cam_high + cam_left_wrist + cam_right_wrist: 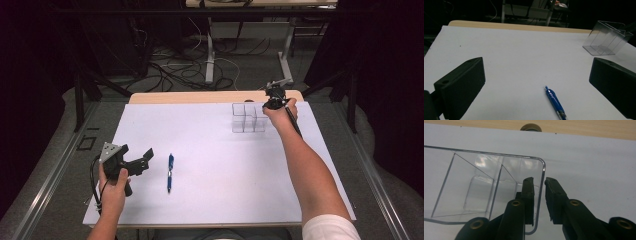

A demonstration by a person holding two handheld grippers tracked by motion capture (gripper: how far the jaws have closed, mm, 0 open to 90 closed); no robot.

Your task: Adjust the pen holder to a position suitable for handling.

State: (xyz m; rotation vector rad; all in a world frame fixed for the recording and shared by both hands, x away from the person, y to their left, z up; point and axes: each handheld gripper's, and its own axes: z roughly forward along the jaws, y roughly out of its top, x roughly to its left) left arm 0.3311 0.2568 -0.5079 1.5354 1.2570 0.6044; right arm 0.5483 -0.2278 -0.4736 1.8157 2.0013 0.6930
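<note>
A clear plastic container [248, 118] with several compartments stands at the far right of the white sheet [210, 150]. My right gripper [268, 104] hangs over its right end. In the right gripper view the container's end wall [541, 187] runs between the two jaws, one inside the end compartment and one outside; a thin gap shows on each side, so the right gripper [539, 181] is open. A blue pen [170, 172] lies near the front left. My left gripper [137, 156] hovers just left of it, open and empty, with the pen [555, 101] ahead between its jaws.
The wooden table edge [200, 96] borders the sheet at the back, with a round brown knob [531, 127] in it. Beyond it are table legs and floor cables [200, 65]. The container [606, 40] stands far right in the left gripper view.
</note>
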